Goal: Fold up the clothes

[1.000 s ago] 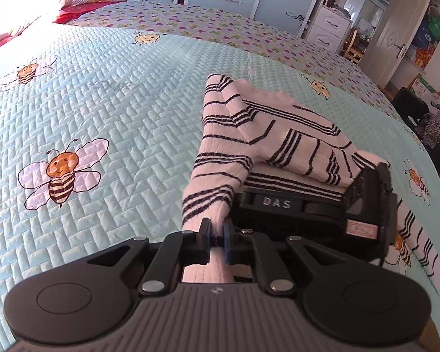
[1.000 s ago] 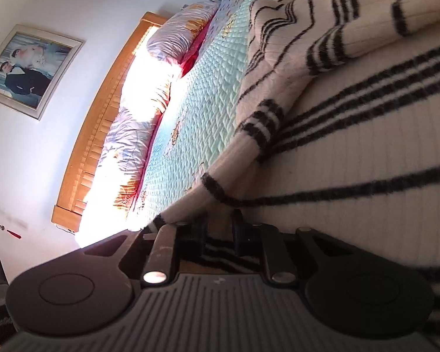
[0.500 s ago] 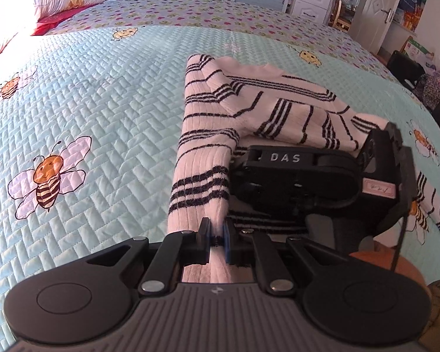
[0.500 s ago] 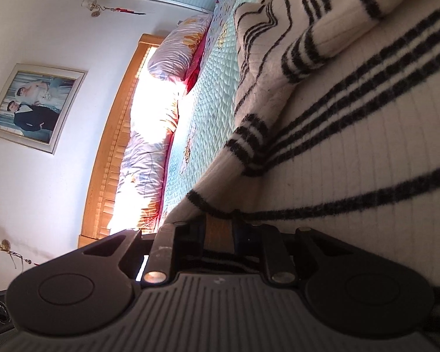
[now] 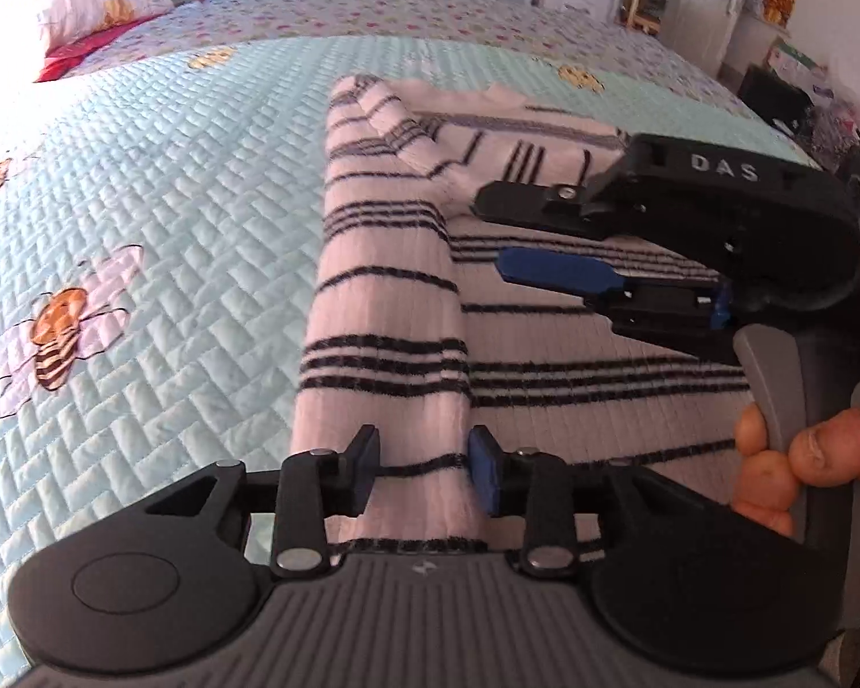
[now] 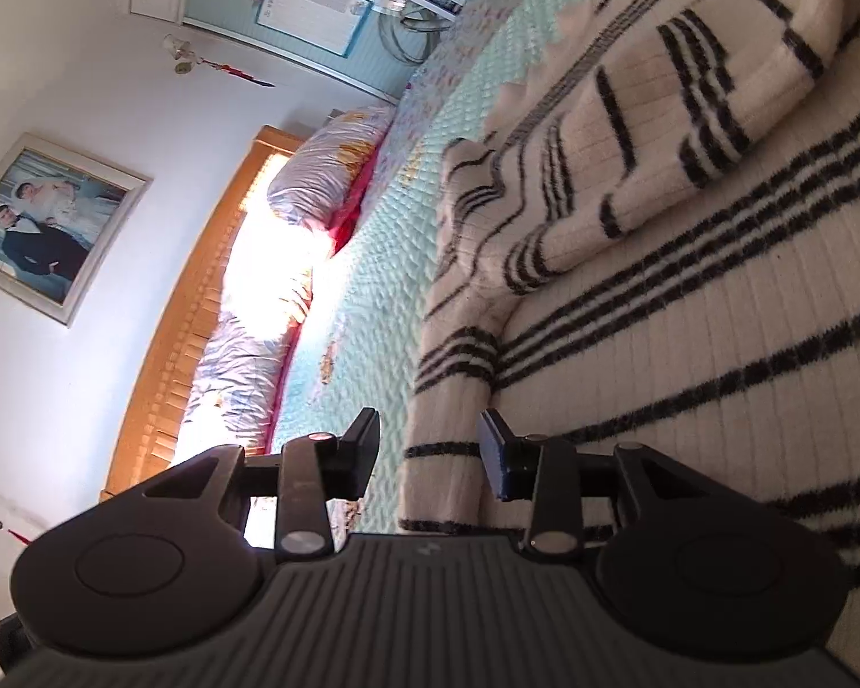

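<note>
The left gripper (image 5: 421,473) has just been opened; the folded sleeve (image 5: 384,309) lies unpinched between its spread fingers, its length running straight ahead over the sweater (image 5: 573,355). The right gripper (image 5: 522,235), likewise just spread, is seen farther right.

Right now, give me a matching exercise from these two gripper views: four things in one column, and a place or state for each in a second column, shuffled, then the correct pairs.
Things
1. striped sweater
2. folded sleeve
3. pillow
4. framed photo

Places or states
A. hanging on the wall
B. at the head of the bed
C. spread on the quilt
D. lying between the open fingers of the left gripper

Pairs: 1-C, 2-D, 3-B, 4-A
</note>
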Motion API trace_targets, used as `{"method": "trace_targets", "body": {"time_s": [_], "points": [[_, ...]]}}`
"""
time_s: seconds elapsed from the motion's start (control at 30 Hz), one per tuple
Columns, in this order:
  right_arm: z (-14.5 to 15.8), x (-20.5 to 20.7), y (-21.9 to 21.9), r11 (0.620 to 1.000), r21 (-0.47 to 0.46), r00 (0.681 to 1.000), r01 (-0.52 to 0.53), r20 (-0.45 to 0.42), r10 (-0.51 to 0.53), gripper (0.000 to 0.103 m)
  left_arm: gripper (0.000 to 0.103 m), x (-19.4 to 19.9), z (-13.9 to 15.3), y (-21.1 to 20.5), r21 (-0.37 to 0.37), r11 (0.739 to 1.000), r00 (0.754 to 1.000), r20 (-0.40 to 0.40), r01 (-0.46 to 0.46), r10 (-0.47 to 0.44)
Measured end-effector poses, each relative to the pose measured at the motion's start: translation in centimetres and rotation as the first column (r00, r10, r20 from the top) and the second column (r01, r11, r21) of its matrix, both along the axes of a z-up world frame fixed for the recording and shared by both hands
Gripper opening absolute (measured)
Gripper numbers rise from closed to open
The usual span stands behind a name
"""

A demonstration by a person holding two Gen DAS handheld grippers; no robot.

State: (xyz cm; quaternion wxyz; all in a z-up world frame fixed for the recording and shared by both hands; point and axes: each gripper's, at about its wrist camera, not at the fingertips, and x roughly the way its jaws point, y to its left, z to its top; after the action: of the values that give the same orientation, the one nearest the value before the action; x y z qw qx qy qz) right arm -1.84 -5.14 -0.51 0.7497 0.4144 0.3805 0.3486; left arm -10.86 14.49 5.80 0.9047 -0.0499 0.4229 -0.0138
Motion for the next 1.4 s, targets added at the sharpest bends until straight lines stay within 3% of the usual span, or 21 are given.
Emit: {"method": "trace_targets", "body": {"time_s": [0.07,0.13,0.23,0.33,0.4,0.47,0.57,0.77,0.83,0.97,1.0,1.13,1.3,1.4], "points": [[0.6,-0.1,0.2,0.999,0.019,0.999,-0.041,0.023,0.041,0.041,0.048,-1.6,1.1,2.1,-0.102,0.988,0.991,0.065,-0.112,0.119],[0.6,-0.5,0.2,0.996,0.039,0.997,-0.078,0.006,0.078,0.041,0.054,-3.6,1.6,5.0,-0.286,0.942,0.973,0.092,-0.178,0.211],[0.1,-3.0,-0.1,0.991,0.035,0.991,-0.126,-0.036,0.127,0.044,0.055,-5.7,1.4,7.4,-0.368,0.918,0.981,0.062,-0.147,0.182],[-0.8,-6.8,-0.8,0.982,0.045,0.979,-0.185,-0.08,0.188,0.046,0.055,-7.9,0.6,7.5,-0.362,0.929,0.994,0.044,-0.082,0.105],[-1.6,-9.4,-0.7,0.972,0.072,0.966,-0.225,-0.117,0.232,0.046,0.055,-9.4,0.1,7.7,-0.407,0.912,0.995,0.051,-0.054,0.082],[-2.0,-11.5,-0.3,0.966,0.034,0.958,-0.255,-0.13,0.257,0.046,0.055,-10.3,-0.2,7.8,-0.448,0.892,0.995,0.052,-0.055,0.088],[-1.8,-13.9,0.4,0.957,-0.004,0.949,-0.29,-0.132,0.286,0.045,0.055,-10.6,-0.6,8.1,-0.463,0.883,0.993,0.048,-0.072,0.107],[-1.2,-16.6,1.9,0.935,-0.081,0.929,-0.346,-0.169,0.329,0.044,0.055,-10.2,-2.1,8.4,-0.441,0.895,0.995,0.029,-0.072,0.094],[-1.2,-17.4,1.8,0.934,-0.1,0.928,-0.342,-0.192,0.319,0.03,0.054,-10.1,-2.3,8.6,-0.442,0.894,0.995,0.029,-0.069,0.091],[-2.0,-18.7,1.8,0.936,-0.086,0.918,-0.341,-0.245,0.311,0.014,0.055,-10.0,-2.3,8.2,-0.387,0.922,0.998,0.045,-0.027,0.049],[-2.2,-19.2,1.9,0.938,-0.076,0.914,-0.34,-0.261,0.31,0.004,0.055,-10.0,-2.4,8.1,-0.373,0.927,0.998,0.045,-0.019,0.039],[-2.4,-21.1,1.8,0.949,-0.015,0.909,-0.315,-0.291,0.297,0.004,0.055,-10.1,-2.7,8.7,-0.368,0.93,0.999,0.039,-0.017,0.033],[-3.4,-21.4,1.2,0.956,-0.032,0.908,-0.291,-0.324,0.266,0.003,0.055,-10.3,-3.3,8.7,-0.345,0.938,0.999,0.028,-0.018,0.029],[-3.1,-21.1,0.8,0.966,-0.04,0.924,-0.257,-0.303,0.233,0.004,0.055,-10.3,-3.5,8.6,-0.339,0.94,0.999,0.028,-0.025,0.037]]}}
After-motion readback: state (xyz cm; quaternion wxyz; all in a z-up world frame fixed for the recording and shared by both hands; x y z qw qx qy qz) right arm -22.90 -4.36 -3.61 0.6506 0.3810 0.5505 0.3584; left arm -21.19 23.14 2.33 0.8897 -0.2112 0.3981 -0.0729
